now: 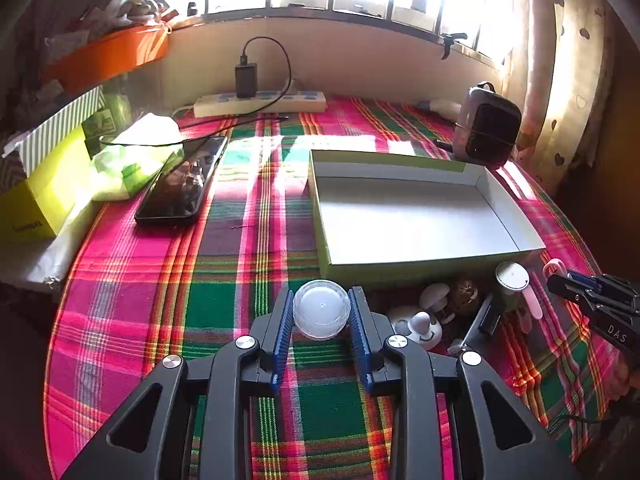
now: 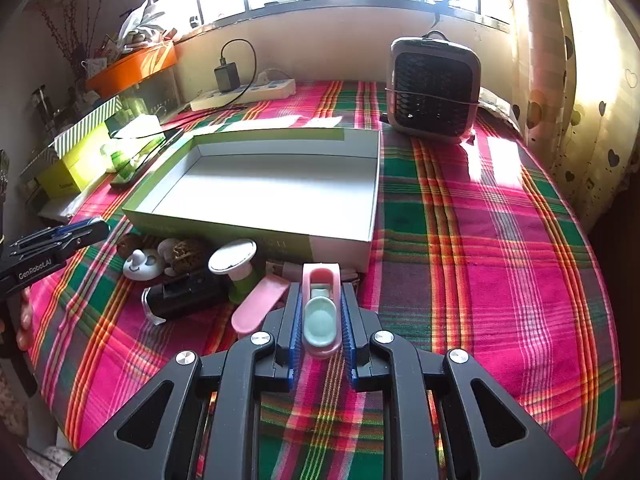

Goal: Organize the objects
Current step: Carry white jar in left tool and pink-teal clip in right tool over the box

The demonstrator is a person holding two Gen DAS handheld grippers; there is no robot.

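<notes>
My left gripper [image 1: 322, 304] is shut on a small clear round jar [image 1: 321, 314], held just in front of the near wall of the shallow white box [image 1: 420, 270]. My right gripper [image 2: 320, 300] is shut on a pink and mint clip-shaped object [image 2: 321, 312], near the box's [image 2: 340, 246] front right corner. Small items lie along the box front: a white smiley figure [image 2: 140, 264], a brown textured ball [image 2: 186, 256], a white-capped green piece [image 2: 234, 258], a black device [image 2: 184, 298] and a pink oval piece [image 2: 258, 306]. The right gripper [image 1: 576, 292] also shows in the left wrist view.
A plaid cloth [image 1: 160, 280] covers the table. A phone [image 1: 180, 184] with a cable, a tissue pack [image 1: 132, 160] and a yellow-green box [image 1: 36, 200] sit at the left. A power strip [image 1: 260, 102] lies by the wall, and a small fan heater [image 2: 434, 88] stands at the back right.
</notes>
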